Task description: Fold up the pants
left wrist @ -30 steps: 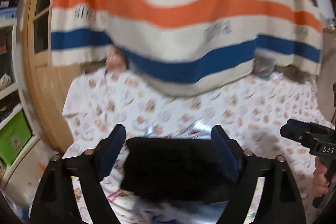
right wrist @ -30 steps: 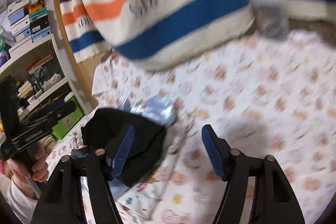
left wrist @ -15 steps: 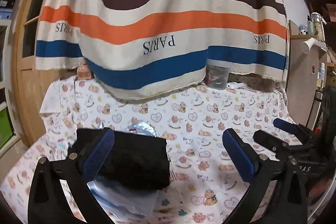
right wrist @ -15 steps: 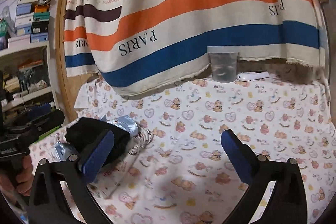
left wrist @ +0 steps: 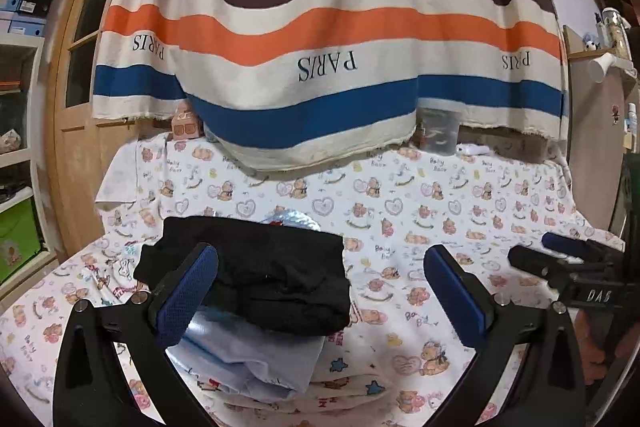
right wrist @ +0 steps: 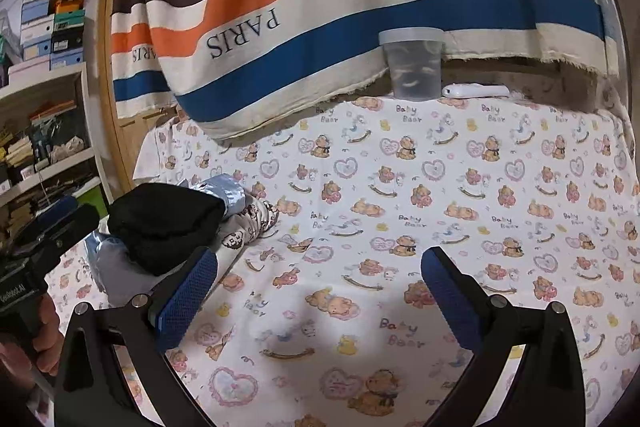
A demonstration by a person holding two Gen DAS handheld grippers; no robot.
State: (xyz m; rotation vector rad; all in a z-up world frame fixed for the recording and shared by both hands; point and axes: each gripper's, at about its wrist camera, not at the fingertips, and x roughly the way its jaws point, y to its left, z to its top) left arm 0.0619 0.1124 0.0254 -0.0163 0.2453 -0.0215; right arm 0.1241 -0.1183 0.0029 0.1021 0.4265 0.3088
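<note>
The black pants (left wrist: 260, 271) lie folded into a compact bundle on top of a stack of folded clothes (left wrist: 248, 359), on the bear-print cloth. The bundle also shows at the left of the right wrist view (right wrist: 168, 223). My left gripper (left wrist: 320, 291) is open and empty, hovering just in front of the bundle without touching it. My right gripper (right wrist: 318, 295) is open and empty over bare cloth to the right of the stack. It shows at the right edge of the left wrist view (left wrist: 576, 263).
A striped "PARIS" blanket (left wrist: 320, 59) hangs over the back of the table. A clear plastic tub (right wrist: 412, 63) and a white remote (right wrist: 476, 91) sit at the back edge. Shelves with boxes (right wrist: 44, 27) stand to the left. A wooden door (left wrist: 72, 67) stands behind.
Both grippers opened wide and pulled back from the black bundle, which the left gripper let go of. The bundle now rests on the stack.
</note>
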